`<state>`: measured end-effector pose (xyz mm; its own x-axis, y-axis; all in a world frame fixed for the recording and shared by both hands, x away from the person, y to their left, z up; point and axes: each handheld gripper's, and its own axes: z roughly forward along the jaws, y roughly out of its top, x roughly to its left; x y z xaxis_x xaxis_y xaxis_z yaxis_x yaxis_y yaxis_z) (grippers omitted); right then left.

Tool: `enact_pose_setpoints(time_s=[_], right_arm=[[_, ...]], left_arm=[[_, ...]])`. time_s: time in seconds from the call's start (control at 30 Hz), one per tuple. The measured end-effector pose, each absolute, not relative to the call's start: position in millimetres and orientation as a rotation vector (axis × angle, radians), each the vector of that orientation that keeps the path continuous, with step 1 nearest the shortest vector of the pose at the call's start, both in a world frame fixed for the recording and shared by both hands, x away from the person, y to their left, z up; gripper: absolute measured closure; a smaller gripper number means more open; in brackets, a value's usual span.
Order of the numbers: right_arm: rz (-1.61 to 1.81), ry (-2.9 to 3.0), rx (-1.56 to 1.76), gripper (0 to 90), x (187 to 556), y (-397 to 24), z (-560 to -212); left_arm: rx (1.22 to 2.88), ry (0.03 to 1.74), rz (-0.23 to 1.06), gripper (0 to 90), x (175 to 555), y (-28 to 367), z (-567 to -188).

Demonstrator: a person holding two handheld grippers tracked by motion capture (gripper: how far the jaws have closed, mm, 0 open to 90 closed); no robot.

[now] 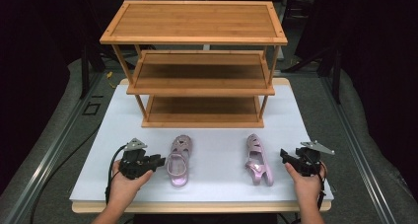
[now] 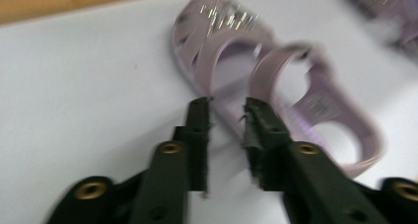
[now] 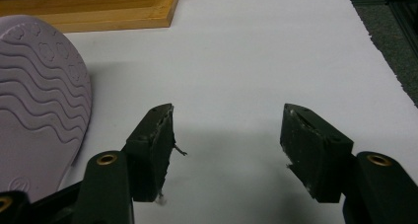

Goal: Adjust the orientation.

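Two pink sandals on the white table, one wooden rack behind, two hand-held grippers.

The left sandal stands upright just beside the left gripper, whose jaws sit slightly apart, nothing between. The right sandal lies on its side; the right gripper view shows its wavy sole. The right gripper is spread wide, empty. The rack has three shelves.

Left gripper fingers seemingly narrowed (view blurred), right gripper fingers spread
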<state>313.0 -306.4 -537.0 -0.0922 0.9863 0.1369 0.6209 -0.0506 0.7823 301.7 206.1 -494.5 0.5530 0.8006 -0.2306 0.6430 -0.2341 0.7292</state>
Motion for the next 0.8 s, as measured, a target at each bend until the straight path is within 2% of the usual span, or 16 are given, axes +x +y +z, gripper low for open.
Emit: enact_pose_setpoints(time_s=[0.07, 0.17, 0.23, 0.33, 0.5, 0.63, 0.8], right_arm=[[0.998, 1.751, 1.704, 37.5, 313, -306, -537], [0.998, 1.749, 1.706, 37.5, 313, -306, -537], [0.999, 1.746, 1.711, 37.4, 313, -307, -537], [1.004, 1.744, 1.716, 37.5, 313, -308, -537], [1.016, 1.741, 1.723, 37.5, 313, -309, -538], [1.020, 1.741, 1.727, 37.5, 313, -310, -538], [1.024, 1.743, 1.739, 37.5, 313, -309, -539]], left_arm=[[1.971, 1.135, 0.240, 58.5, 301, 201, -491], [2.018, 1.109, 0.234, 54.2, 300, 191, -493], [2.064, 1.108, 0.253, 55.7, 302, 185, -496], [2.135, 1.111, 0.262, 70.3, 306, 180, -498], [2.292, 1.080, 0.345, 81.2, 319, 183, -482], [2.450, 1.029, 0.336, 81.9, 336, 189, -469], [2.618, 1.021, 0.230, 79.6, 350, 194, -468]])
